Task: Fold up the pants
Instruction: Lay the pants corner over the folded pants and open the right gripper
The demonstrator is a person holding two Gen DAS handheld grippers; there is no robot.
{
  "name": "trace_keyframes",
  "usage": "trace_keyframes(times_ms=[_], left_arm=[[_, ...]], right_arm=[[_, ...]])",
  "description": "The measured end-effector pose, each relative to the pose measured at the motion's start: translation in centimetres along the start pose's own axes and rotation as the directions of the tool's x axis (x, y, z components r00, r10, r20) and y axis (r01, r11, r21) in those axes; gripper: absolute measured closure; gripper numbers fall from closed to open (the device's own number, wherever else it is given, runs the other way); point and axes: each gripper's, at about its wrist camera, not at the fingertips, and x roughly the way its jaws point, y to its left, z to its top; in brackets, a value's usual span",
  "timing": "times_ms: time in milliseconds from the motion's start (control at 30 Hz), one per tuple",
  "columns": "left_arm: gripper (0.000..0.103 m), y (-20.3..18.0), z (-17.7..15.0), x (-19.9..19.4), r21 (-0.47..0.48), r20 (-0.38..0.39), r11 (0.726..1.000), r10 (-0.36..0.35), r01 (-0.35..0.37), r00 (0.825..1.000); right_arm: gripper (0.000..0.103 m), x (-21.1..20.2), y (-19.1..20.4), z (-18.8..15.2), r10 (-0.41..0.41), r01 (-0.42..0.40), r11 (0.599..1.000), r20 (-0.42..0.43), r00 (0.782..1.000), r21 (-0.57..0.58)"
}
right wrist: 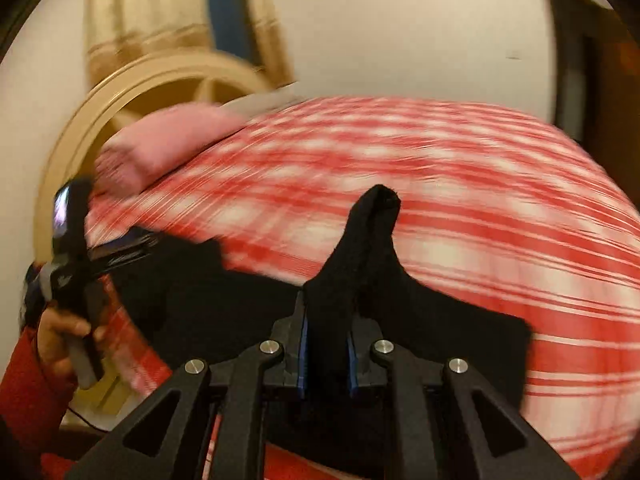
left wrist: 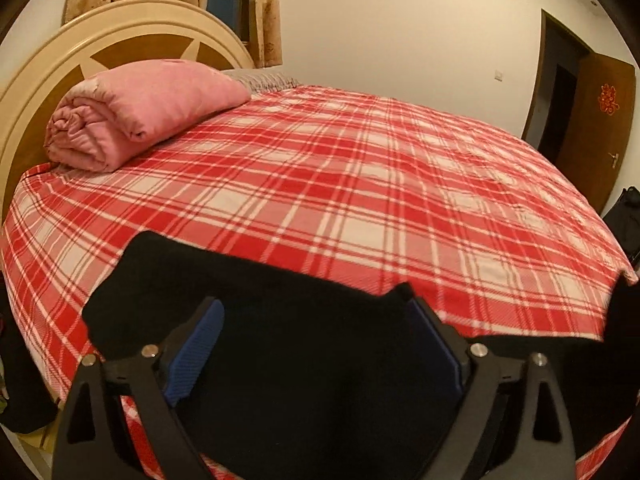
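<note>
The black pants lie at the near edge of the red plaid bed. My left gripper is open, its blue-padded fingers wide apart over the black cloth. In the right wrist view my right gripper is shut on a bunched fold of the pants, which sticks up between the fingers. The rest of the pants spread out to both sides below it. The left gripper shows at the left of that view, held by a hand in a red sleeve.
A rolled pink quilt lies at the head of the bed by the round headboard. A brown door stands open at the right. The right wrist view is motion-blurred.
</note>
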Motion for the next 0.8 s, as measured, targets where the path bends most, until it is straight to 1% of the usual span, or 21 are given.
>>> trace_keyframes(times_ms=[67,167,233,300,400,433,467,500,533,567,667,700,733,767,800], left_arm=[[0.008,0.6,-0.3,0.0,-0.004,-0.006,1.0,0.004,-0.004,1.0],[0.008,1.3,-0.6,-0.1,-0.01,-0.007,1.0,0.005,-0.006,1.0],[0.008,1.8,-0.7,-0.2,-0.004,-0.004,1.0,0.02,-0.02,1.0],[0.008,2.0,-0.8,-0.1,0.001,-0.005,0.999,0.032,-0.032,0.999],[0.008,2.6,-1.0,0.2,-0.005,-0.013,0.999,0.032,-0.032,0.999],[0.008,2.8,-1.0,0.3,-0.009,-0.017,1.0,0.029,-0.029,0.999],[0.008,2.8,-1.0,0.3,-0.011,-0.02,1.0,0.027,-0.027,0.999],[0.008,2.8,-1.1,0.4,-0.012,-0.021,1.0,0.026,-0.026,0.999],[0.008,2.8,-1.1,0.5,-0.013,-0.024,1.0,0.024,-0.024,0.999],[0.008,2.7,-1.1,0.6,-0.012,-0.026,1.0,0.021,-0.021,0.999],[0.008,2.5,-1.1,0.4,0.003,-0.025,1.0,0.02,-0.02,1.0],[0.008,2.4,-1.1,0.3,0.007,-0.023,1.0,0.018,-0.018,1.0],[0.008,2.4,-1.0,0.2,0.009,-0.019,1.0,0.013,-0.013,1.0],[0.008,2.4,-1.0,0.1,0.01,-0.016,1.0,0.009,-0.009,1.0],[0.008,2.4,-1.0,0.0,0.011,-0.014,1.0,0.005,-0.005,1.0]], right_arm=[[0.088,2.2,2.7,-0.5,0.004,-0.006,0.998,-0.021,1.0,-0.068],[0.088,5.3,6.3,-1.5,-0.021,0.015,0.988,-0.038,0.999,-0.152],[0.088,6.7,7.7,-2.2,-0.024,0.014,0.982,-0.049,0.998,-0.187],[0.086,7.5,9.0,-2.8,-0.043,0.031,0.973,-0.046,0.998,-0.227],[0.084,8.1,9.8,-3.9,-0.061,0.047,0.967,-0.046,0.997,-0.249],[0.079,8.3,10.0,-4.3,-0.064,0.049,0.966,-0.048,0.997,-0.255],[0.07,8.4,10.4,-4.4,-0.058,0.042,0.964,-0.052,0.997,-0.262],[0.064,8.4,10.6,-4.6,-0.045,0.029,0.963,-0.052,0.998,-0.269],[0.05,8.2,10.9,-4.7,-0.023,0.009,0.961,-0.047,0.999,-0.275],[0.042,8.0,11.2,-4.9,0.001,-0.015,0.959,-0.048,0.999,-0.282],[0.04,7.2,11.4,-5.0,0.086,-0.105,0.955,-0.082,0.993,-0.279],[0.04,6.5,10.9,-4.9,0.153,-0.173,0.954,-0.099,0.983,-0.246],[0.04,5.9,10.4,-4.8,0.196,-0.213,0.953,-0.097,0.976,-0.215],[0.04,5.1,9.4,-4.4,0.249,-0.259,0.952,-0.082,0.965,-0.163],[0.04,4.3,8.3,-4.0,0.278,-0.282,0.954,-0.06,0.959,-0.103]])
